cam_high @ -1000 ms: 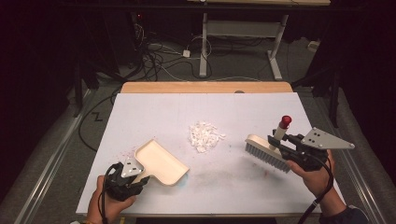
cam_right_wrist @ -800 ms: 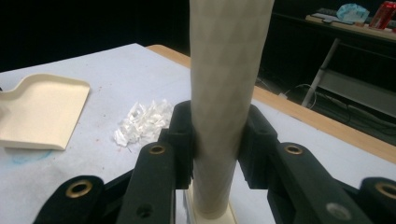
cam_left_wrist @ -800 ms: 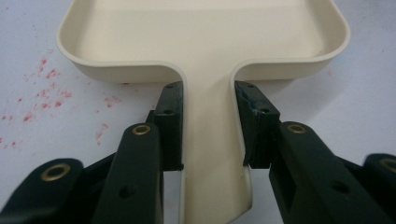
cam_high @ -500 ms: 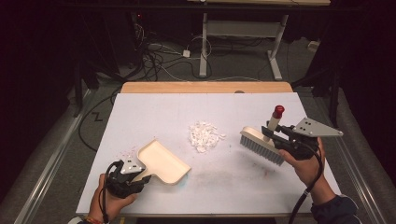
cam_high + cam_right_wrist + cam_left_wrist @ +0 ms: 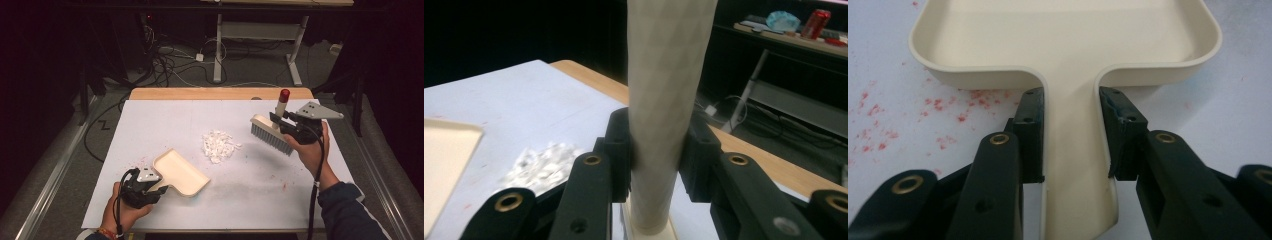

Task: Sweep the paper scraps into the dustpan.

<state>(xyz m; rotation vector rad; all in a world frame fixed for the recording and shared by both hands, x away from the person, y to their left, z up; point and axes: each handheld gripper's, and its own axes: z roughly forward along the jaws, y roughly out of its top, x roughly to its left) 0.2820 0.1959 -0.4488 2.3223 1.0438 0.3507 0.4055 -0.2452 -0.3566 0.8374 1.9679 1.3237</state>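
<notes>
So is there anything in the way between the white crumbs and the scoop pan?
No, nothing visible. Bare table lies between the white crumbs and the open edge of the dustpan. The brush is on the crumbs' far side, away from the pan.

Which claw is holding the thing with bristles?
The right claw. It grips the brush by its handle, while the left claw holds the smooth cream dustpan.
</notes>
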